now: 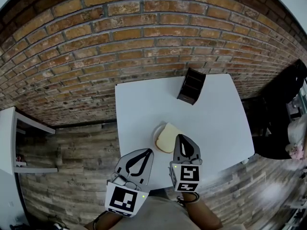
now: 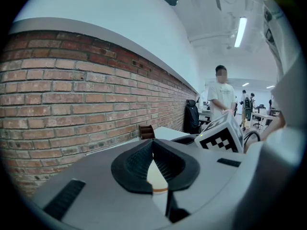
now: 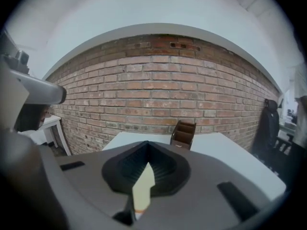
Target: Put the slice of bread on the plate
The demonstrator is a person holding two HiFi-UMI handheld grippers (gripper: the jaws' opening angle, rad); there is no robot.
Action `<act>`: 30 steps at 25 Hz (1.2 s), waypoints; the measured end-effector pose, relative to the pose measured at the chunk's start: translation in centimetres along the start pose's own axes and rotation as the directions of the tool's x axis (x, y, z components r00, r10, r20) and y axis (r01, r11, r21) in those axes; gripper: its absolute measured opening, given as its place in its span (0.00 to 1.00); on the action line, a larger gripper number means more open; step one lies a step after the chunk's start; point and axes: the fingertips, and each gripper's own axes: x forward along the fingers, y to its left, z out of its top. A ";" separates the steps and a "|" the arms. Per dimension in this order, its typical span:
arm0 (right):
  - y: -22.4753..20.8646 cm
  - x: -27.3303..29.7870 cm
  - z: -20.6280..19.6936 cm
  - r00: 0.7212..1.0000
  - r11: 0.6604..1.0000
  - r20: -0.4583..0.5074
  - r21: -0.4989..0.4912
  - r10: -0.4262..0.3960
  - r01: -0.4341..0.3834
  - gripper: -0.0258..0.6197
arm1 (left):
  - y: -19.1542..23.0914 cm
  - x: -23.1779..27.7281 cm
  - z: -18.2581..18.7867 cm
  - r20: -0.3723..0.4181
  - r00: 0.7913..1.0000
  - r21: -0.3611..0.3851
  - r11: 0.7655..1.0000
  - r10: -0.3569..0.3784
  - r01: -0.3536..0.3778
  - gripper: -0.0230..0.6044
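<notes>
A pale slice of bread lies on a white plate near the front edge of the white table; only the plate's left rim shows. My right gripper hangs over the slice's right edge, shut, with nothing between its pads. In the right gripper view its jaws meet at the tips and the bread shows below through the gap behind them. My left gripper is shut and empty, just off the plate's front left. Its tips touch in the left gripper view.
A brown slotted holder stands at the table's far edge, in front of the brick wall. A black chair is to the right and a white shelf to the left. A person stands far off.
</notes>
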 end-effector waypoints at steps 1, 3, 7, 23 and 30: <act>0.2 -0.3 0.3 1.000 1.000 0.011 -0.003 0.004 -0.004 0.05 | 0.0 0.0 0.0 0.002 1.000 0.002 1.000 0.000 0.000 0.05; 0.6 -1.1 0.9 0.999 1.000 0.031 -0.005 0.011 -0.011 0.05 | 0.0 -0.1 0.0 0.004 1.000 0.003 1.000 0.000 0.000 0.05; 1.7 -2.7 2.6 0.995 0.999 0.086 -0.020 0.041 -0.039 0.05 | -0.1 -0.2 0.0 0.006 1.000 0.000 1.000 0.000 0.000 0.05; 6.2 -9.2 7.6 0.960 0.988 0.233 -0.070 0.153 -0.141 0.05 | -0.4 -0.7 0.0 0.013 1.000 -0.002 1.000 -0.007 0.007 0.05; 7.1 -10.0 7.6 0.956 0.984 0.241 -0.100 0.169 -0.149 0.05 | -0.6 -1.1 0.0 0.014 1.000 -0.002 1.000 -0.011 0.011 0.05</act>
